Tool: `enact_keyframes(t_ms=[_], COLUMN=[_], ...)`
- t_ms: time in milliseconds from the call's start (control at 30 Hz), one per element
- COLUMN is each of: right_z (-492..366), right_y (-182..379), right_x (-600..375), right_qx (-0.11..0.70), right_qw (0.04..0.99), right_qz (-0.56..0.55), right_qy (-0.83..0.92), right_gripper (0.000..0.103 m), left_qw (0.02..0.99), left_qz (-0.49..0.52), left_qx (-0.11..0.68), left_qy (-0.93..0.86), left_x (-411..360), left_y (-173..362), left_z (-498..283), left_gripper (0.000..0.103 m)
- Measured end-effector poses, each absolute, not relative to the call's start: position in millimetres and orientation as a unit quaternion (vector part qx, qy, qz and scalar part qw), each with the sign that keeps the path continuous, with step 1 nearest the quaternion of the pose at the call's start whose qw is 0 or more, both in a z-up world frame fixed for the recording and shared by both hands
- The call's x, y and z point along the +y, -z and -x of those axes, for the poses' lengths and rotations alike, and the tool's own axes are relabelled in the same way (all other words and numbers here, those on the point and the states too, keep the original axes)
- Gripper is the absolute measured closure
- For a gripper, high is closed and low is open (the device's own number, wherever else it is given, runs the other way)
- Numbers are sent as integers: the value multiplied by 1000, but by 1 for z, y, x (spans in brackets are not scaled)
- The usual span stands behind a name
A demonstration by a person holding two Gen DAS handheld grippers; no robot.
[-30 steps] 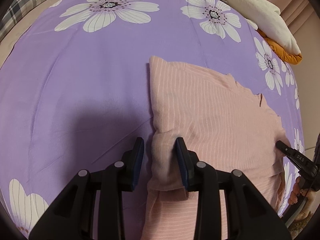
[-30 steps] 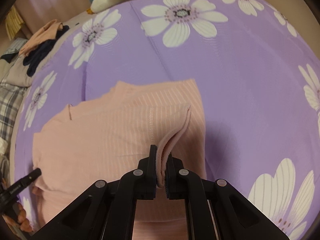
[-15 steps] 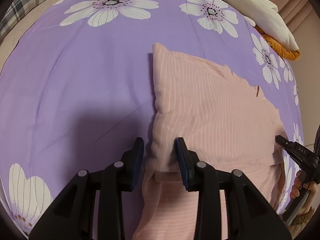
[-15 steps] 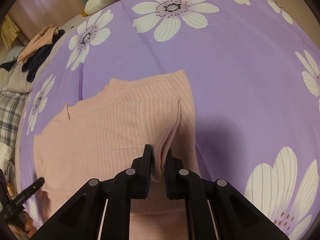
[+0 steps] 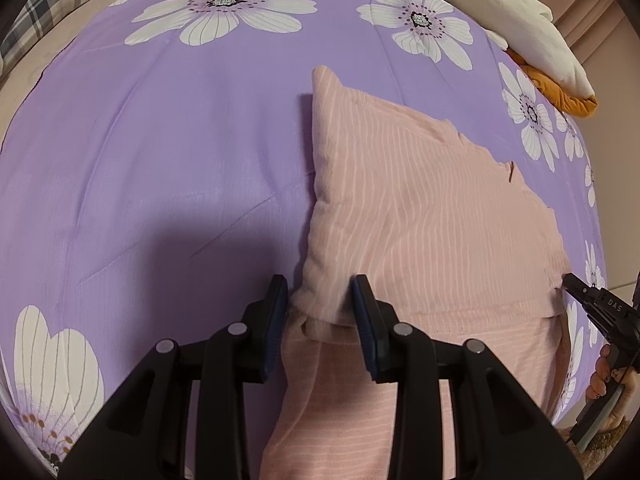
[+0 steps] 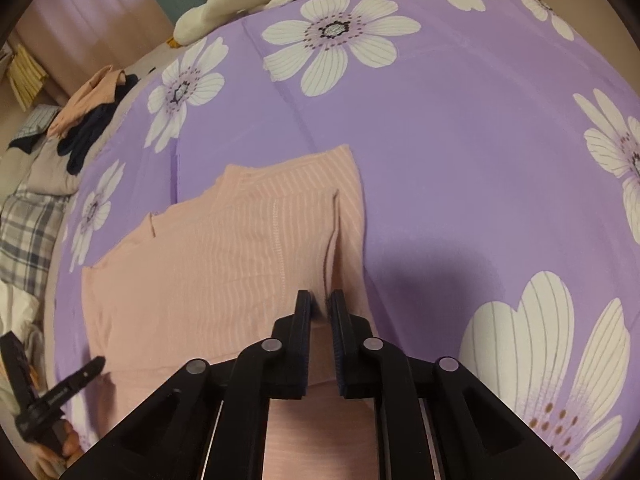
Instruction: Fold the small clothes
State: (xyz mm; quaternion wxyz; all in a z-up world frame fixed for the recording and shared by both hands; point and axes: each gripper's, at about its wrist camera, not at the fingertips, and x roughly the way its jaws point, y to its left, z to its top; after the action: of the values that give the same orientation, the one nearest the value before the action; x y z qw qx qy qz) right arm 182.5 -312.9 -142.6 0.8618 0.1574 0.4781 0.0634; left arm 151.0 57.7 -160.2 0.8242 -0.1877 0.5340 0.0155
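Soft striped pink garment (image 5: 420, 216) bunched, apparently pinched, in right gripper (image 6: 320, 300).

A bed covered by a purple sheet (image 5: 168, 152) printed with white flowers (image 6: 336, 36). Cream and orange plush (image 5: 532, 36) at its far edge; plaid fabric (image 6: 28, 232) and piled clothes (image 6: 92, 120) beside it; pink curtain (image 6: 92, 8) behind.

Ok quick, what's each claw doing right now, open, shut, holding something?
Left claw: closed on a bunched corner of the pink striped garment.
Right claw: shut on a fold of the same garment.
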Motion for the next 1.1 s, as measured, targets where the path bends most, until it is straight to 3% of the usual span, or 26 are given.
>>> enact_keyframes(t_ms=[333,633,1100], right_z=[-167,-181,-179], right_y=[119,157,163], right_x=[-315,-312,-313], right_qx=[441,491,489], right_qw=[882,860,861], right_qz=[-151,-134,-134], right_qy=[-63,-37,-43], right_gripper=[97,97,97], left_qw=[822,824,825], left_qz=[189,182,180], left_qx=[536,537,536], left_qy=[-10,-10,-10], left_x=[56,54,54], left_y=[160,161,163], left_z=[-145,-145,-145], left_gripper=[68,67,65])
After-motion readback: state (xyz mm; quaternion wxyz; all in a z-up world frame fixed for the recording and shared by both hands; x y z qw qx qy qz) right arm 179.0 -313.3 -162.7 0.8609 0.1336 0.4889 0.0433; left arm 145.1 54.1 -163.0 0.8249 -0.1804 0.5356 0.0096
